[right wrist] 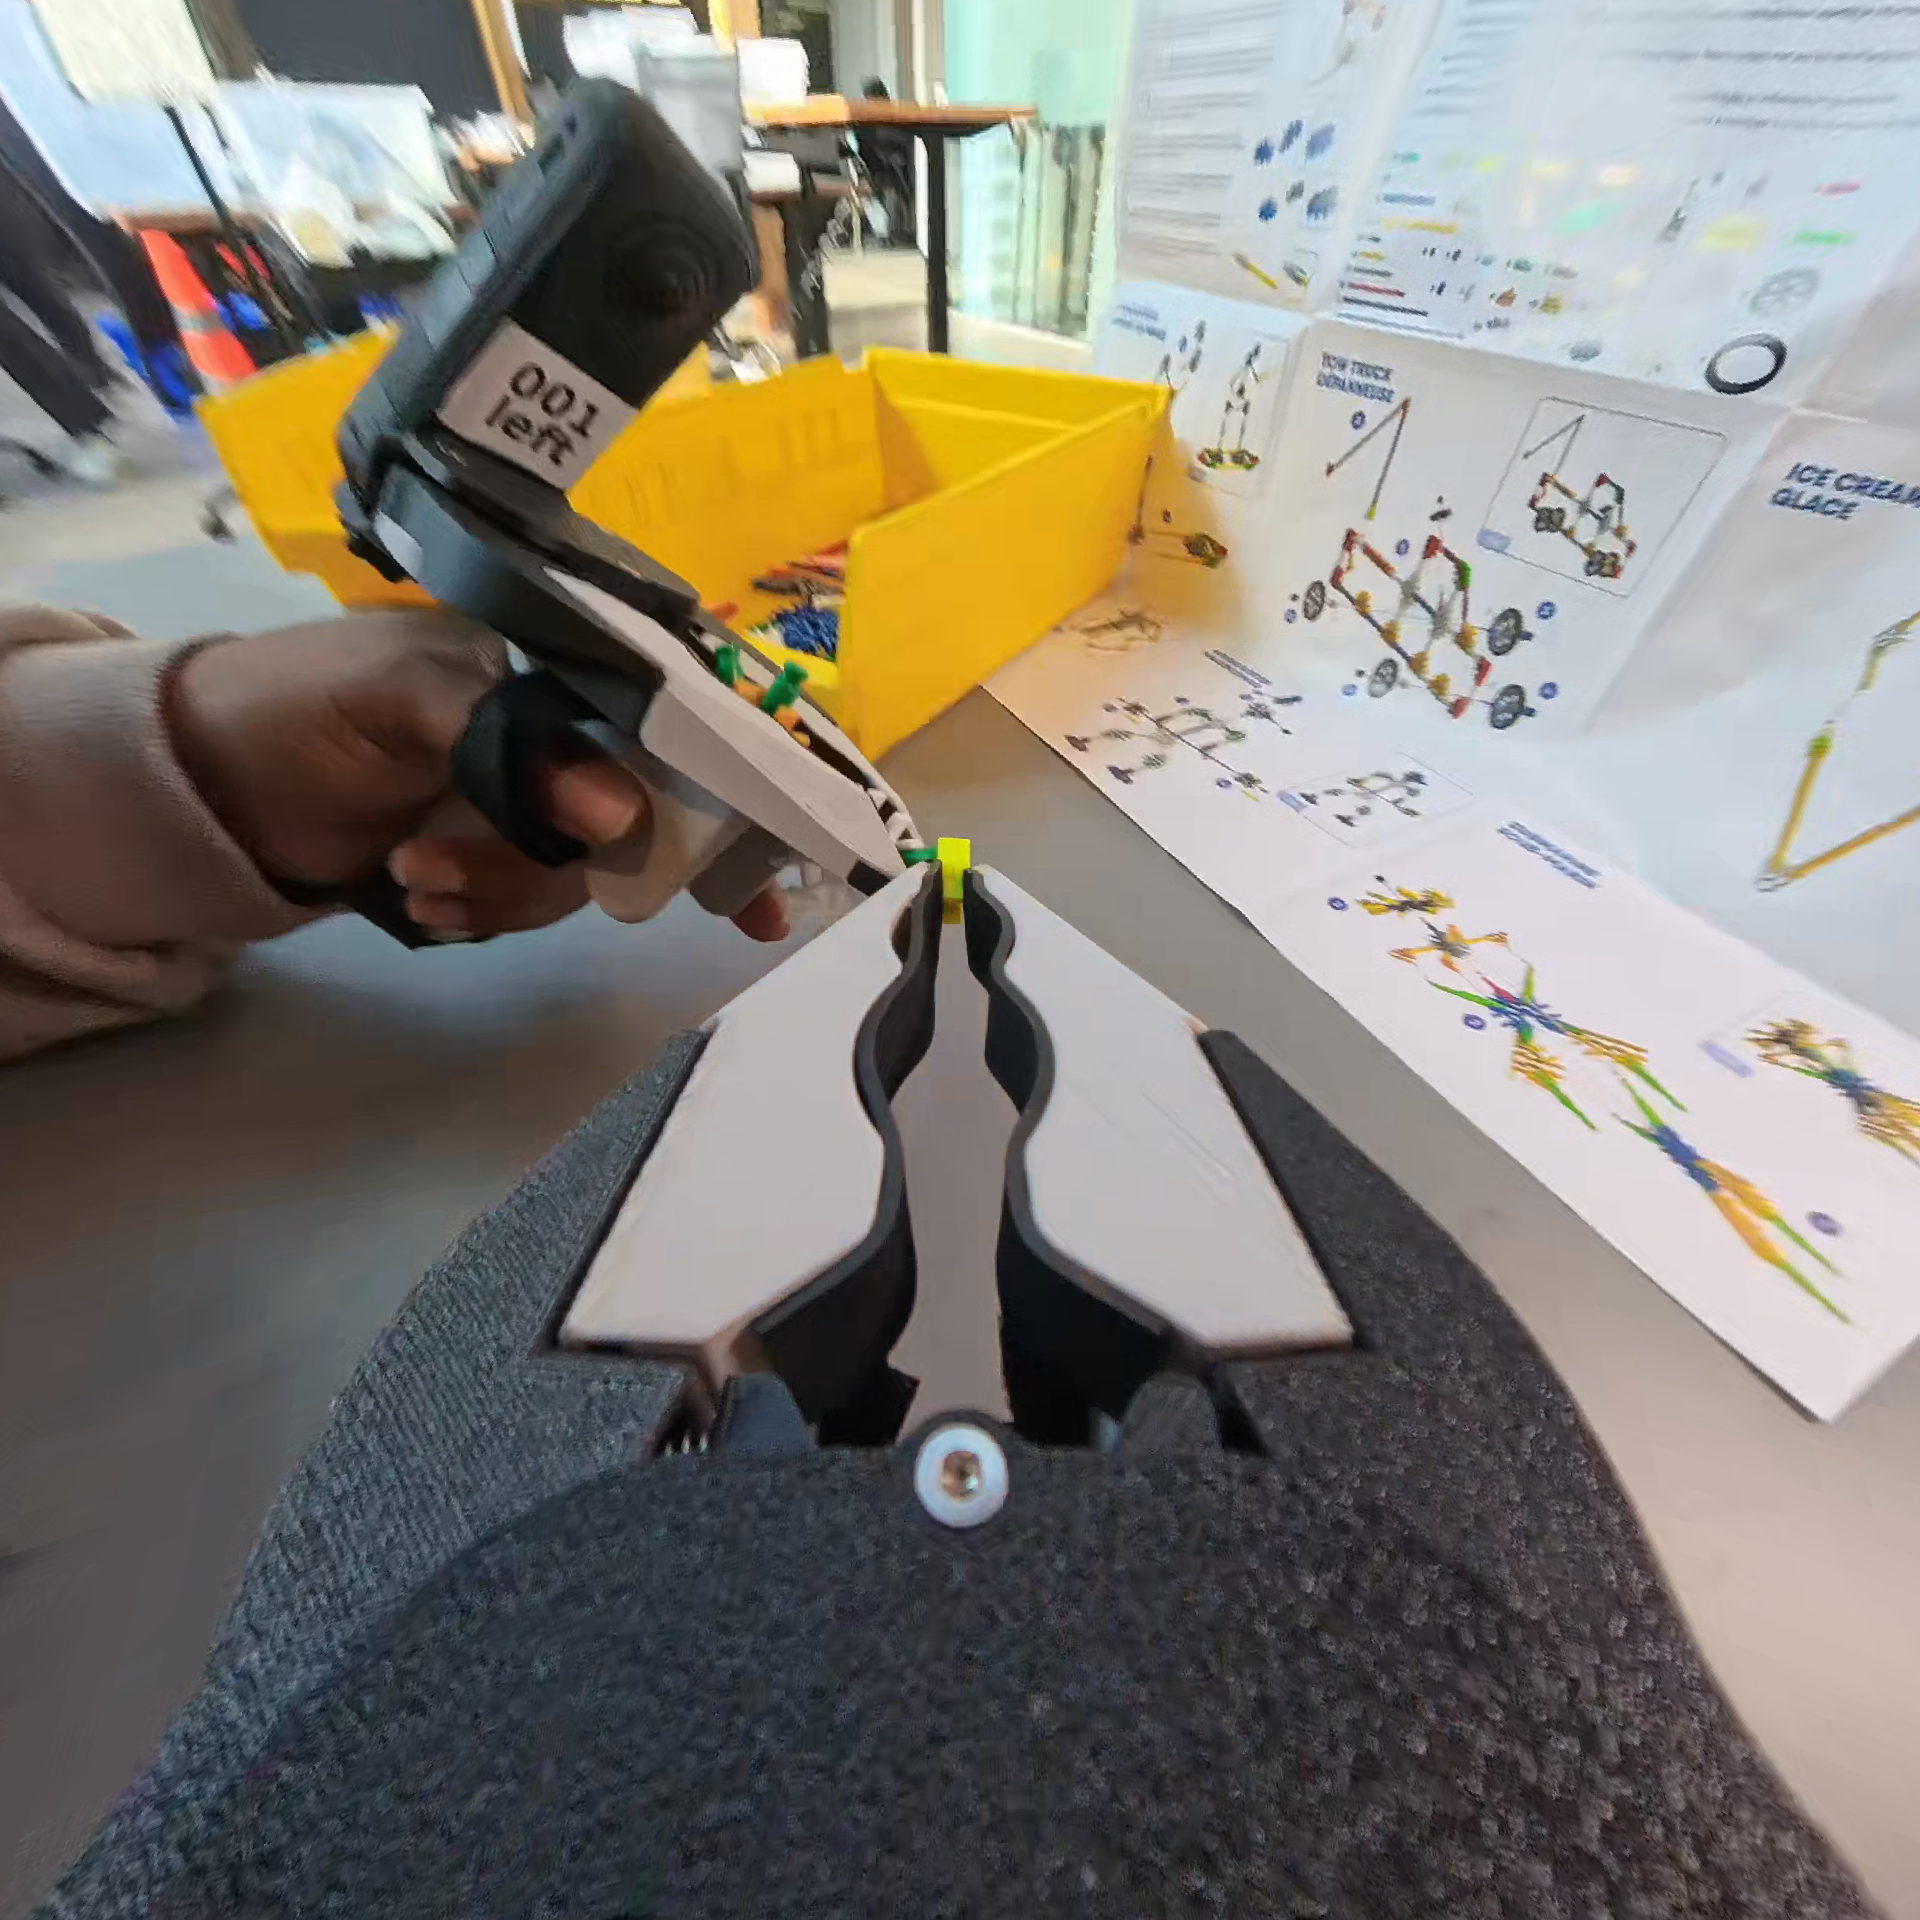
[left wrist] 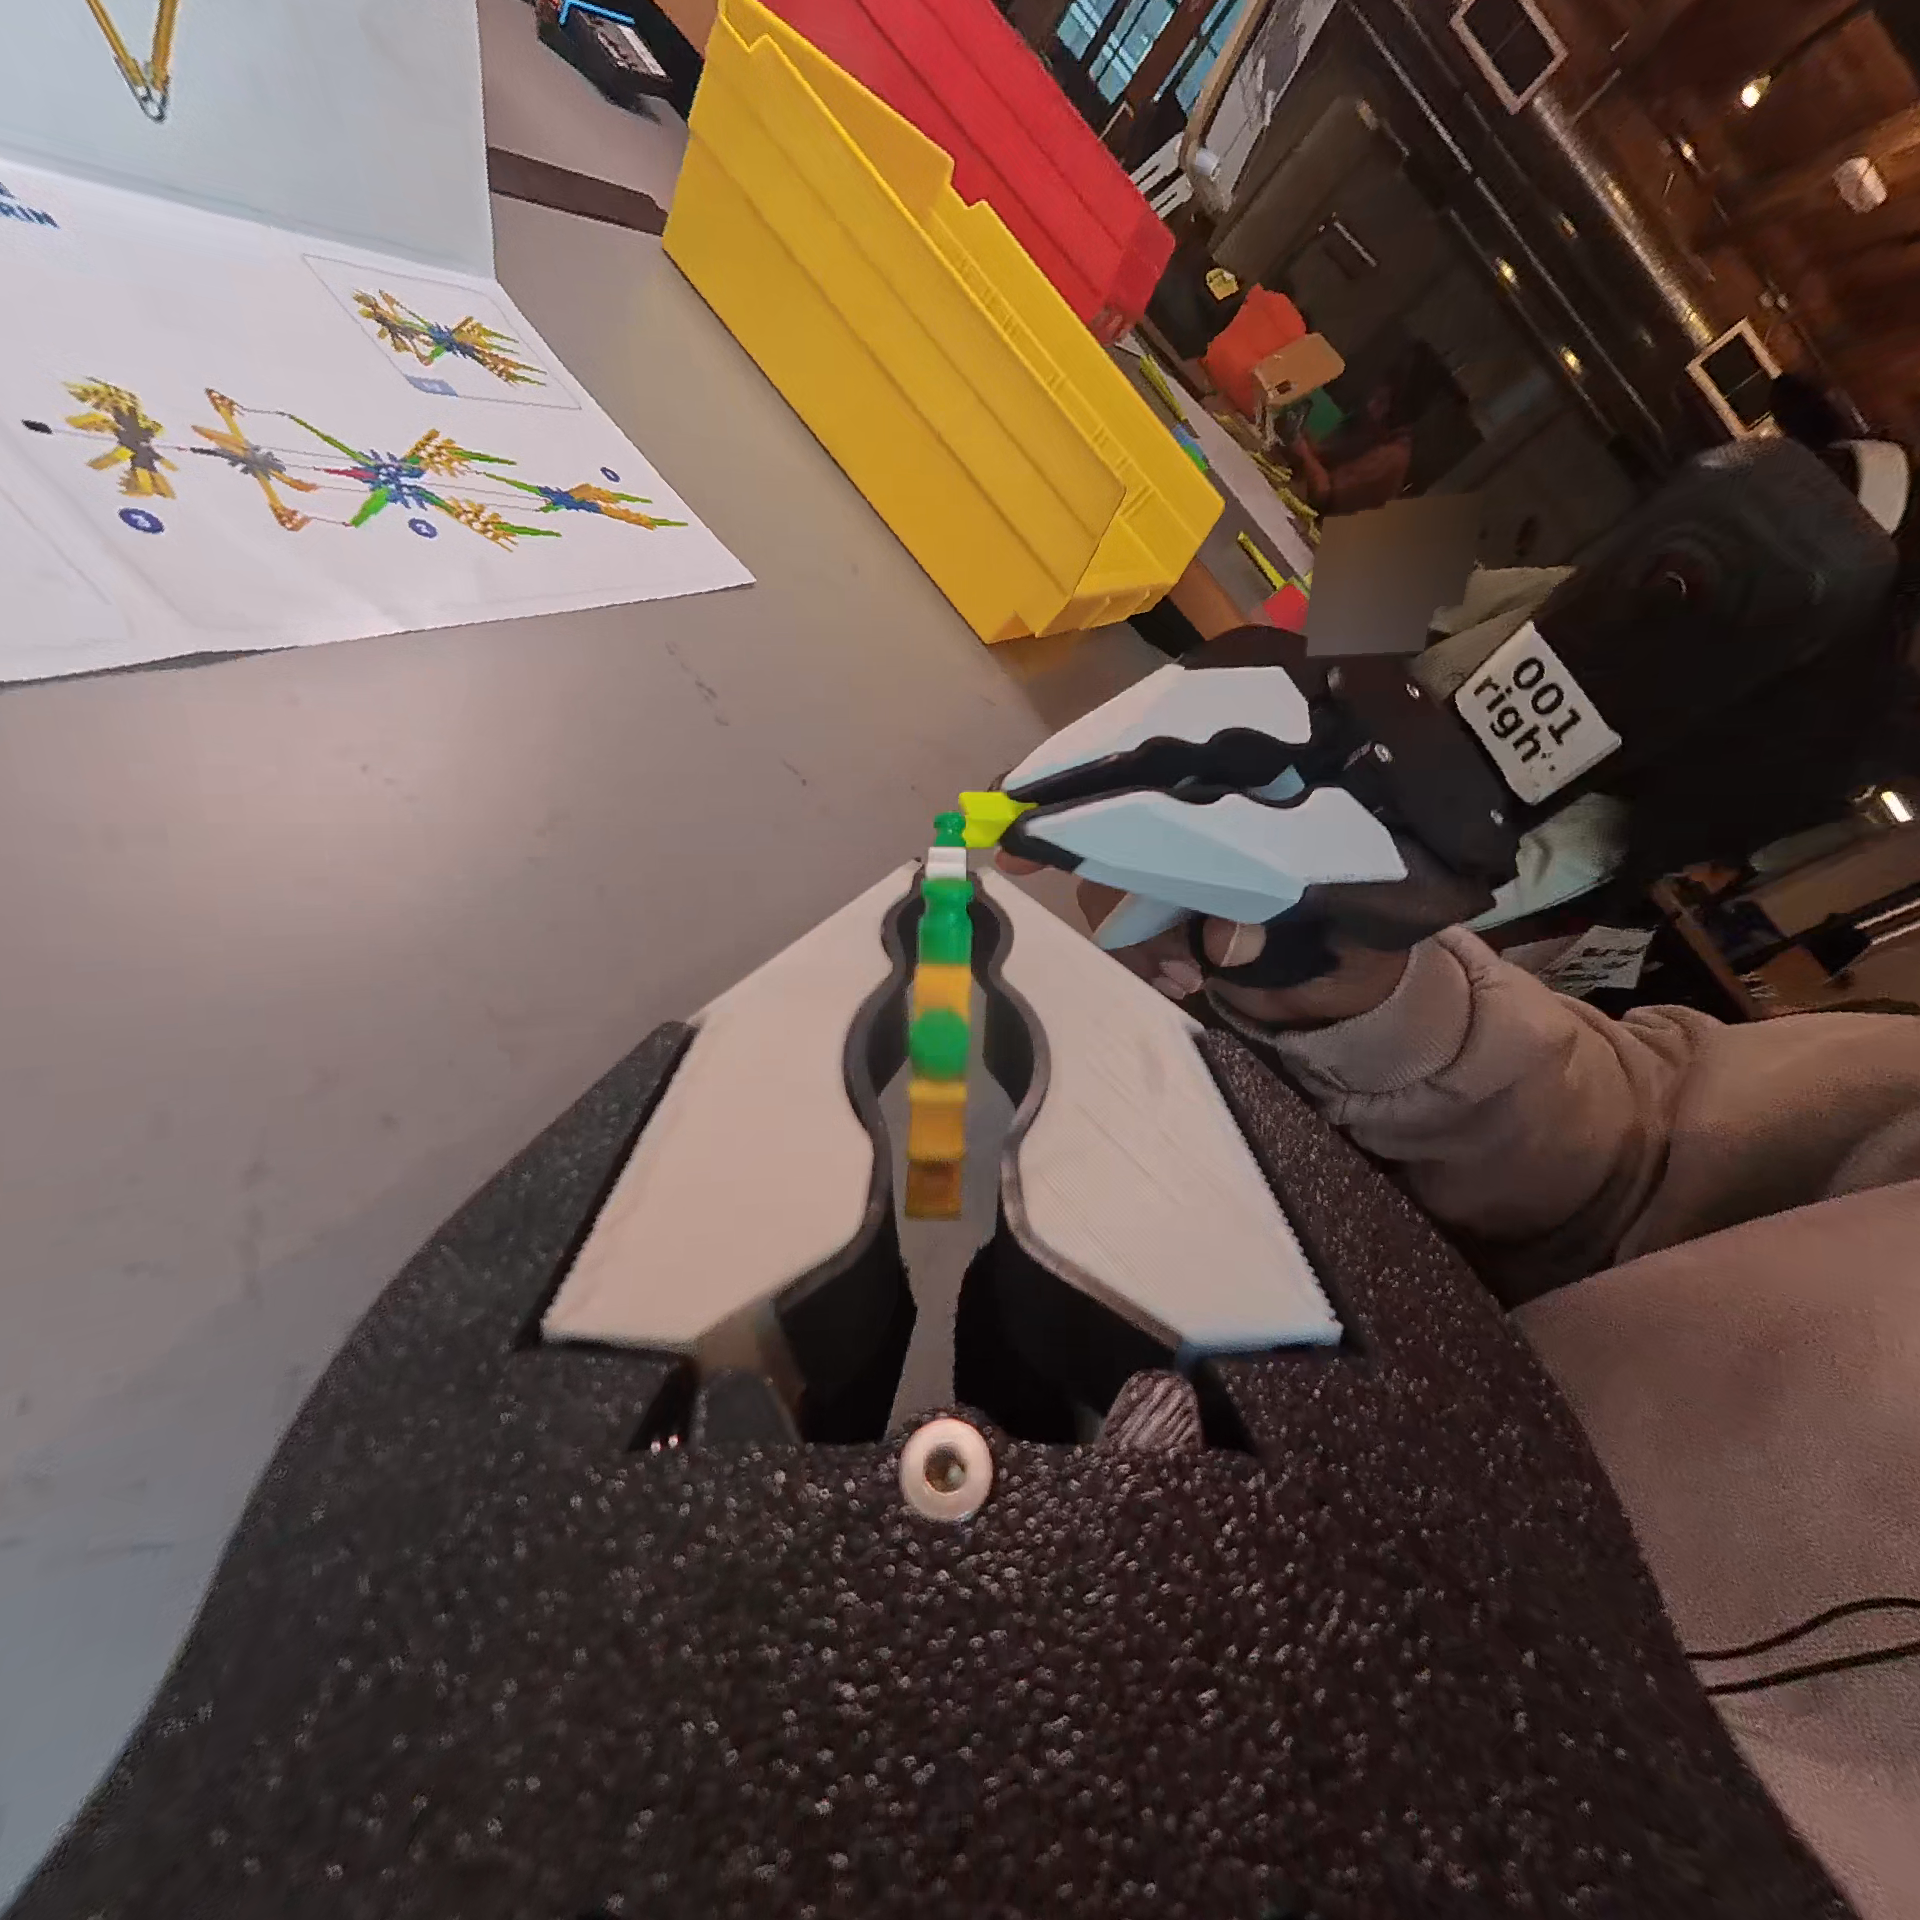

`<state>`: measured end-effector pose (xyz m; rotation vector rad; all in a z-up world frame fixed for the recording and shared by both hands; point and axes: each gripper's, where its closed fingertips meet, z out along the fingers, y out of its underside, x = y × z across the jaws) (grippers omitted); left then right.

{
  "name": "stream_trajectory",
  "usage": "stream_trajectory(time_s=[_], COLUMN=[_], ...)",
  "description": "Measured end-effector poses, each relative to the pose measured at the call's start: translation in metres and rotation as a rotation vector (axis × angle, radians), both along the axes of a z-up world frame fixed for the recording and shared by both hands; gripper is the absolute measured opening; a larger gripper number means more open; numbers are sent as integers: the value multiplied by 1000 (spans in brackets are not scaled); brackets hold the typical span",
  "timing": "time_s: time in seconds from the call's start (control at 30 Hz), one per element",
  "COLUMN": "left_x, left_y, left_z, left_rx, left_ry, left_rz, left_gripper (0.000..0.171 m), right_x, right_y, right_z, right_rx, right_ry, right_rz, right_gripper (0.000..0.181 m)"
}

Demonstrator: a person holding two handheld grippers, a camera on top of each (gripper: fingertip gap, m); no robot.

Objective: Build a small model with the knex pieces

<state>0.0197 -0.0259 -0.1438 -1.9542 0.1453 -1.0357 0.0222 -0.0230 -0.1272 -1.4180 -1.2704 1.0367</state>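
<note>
The left gripper [left wrist: 945, 873] is closed on a small green-and-yellow rod assembly [left wrist: 940, 1029], which runs lengthwise between its fingers, its green tip and a white piece poking just past the fingertips. The right gripper [right wrist: 953, 883] is pinched shut on a lime-green connector [right wrist: 953, 854], held right at its tips. The two grippers meet tip to tip above the grey table [left wrist: 416, 883], the connector touching or just beside the green tip of the assembly; I cannot tell which. Each gripper carries a white label with printed writing. Beside them lies a folded instruction sheet [right wrist: 1507, 935] with coloured model diagrams and blue headings. A yellow bin [right wrist: 987, 540] of loose pieces stands behind, with a red bin [left wrist: 1018, 135] next to it.
</note>
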Motion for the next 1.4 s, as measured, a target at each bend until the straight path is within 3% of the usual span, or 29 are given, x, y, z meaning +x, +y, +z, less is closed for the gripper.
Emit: stream_trajectory(time_s=[0.13,0.3,0.43,0.57,0.6,0.67,0.73,0.8,0.97,1.07,1.23,1.4], left_x=[-19,-20,-15,-12,-13,-16,-18,-20,-19,-13,-3,4], left_y=[-10,-24,-33,-37,-37,-36,-36,-35,-38,-45,-53,-57], left_z=[0,-9,-15,-7,-4,3,9,11,17,16,14,8], left_rx=[5,10,43,85,111,163,195,219,255,289,343,340], left_ry=[89,118,93,13,14,20,12,9,-16,28,124,159], left_rz=[-26,-107,-157,-181,-175,-160,-148,-137,-169,-212,-255,-292], left_gripper=[6,6,6,6,6,6,6,6,6,6,6,5], right_x=[13,34,111,212,231,251,235,192,54,12,-15,-15], right_y=[10,30,124,212,228,247,237,206,53,-17,-57,-62], right_z=[24,34,58,57,46,30,42,56,35,21,8,3], right_rx=[-222,-107,191,312,319,292,312,369,187,60,-98,-149], right_ry=[165,134,-33,-260,-329,-372,-281,-197,-180,-161,-109,-99], right_rz=[36,-27,-451,-841,-896,-950,-894,-730,60,364,518,533], right_gripper=[2,3,3,4,8,37,38,29,22,22,16,6])
